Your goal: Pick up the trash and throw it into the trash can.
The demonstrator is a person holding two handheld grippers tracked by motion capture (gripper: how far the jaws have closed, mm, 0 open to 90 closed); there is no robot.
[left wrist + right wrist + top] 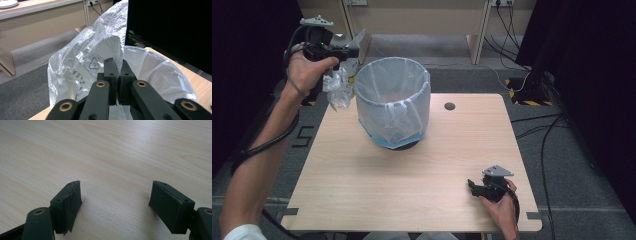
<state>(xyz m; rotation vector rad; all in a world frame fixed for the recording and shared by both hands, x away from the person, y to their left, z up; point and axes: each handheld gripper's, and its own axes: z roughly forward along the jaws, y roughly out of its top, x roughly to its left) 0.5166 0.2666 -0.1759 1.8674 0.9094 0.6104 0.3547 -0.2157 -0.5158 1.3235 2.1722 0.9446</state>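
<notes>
A round bin (393,100) lined with a white mesh-patterned bag stands at the back middle of the wooden table (412,175). My left gripper (351,52) hovers up beside the bin's left rim, shut on a crumpled clear plastic bag (339,87) that hangs below it. In the left gripper view the jaws (117,65) pinch the plastic bag (82,67), which bears a recycling mark, with the bin's rim (160,67) just beyond. My right gripper (472,186) rests low at the table's front right. It stands open (117,195) over bare wood, nothing between its fingers.
A small dark hole (450,106) marks the table right of the bin. Cables (537,130) trail over the grey floor to the right. Wooden furniture (422,20) stands beyond the table, and dark curtains hang at both sides.
</notes>
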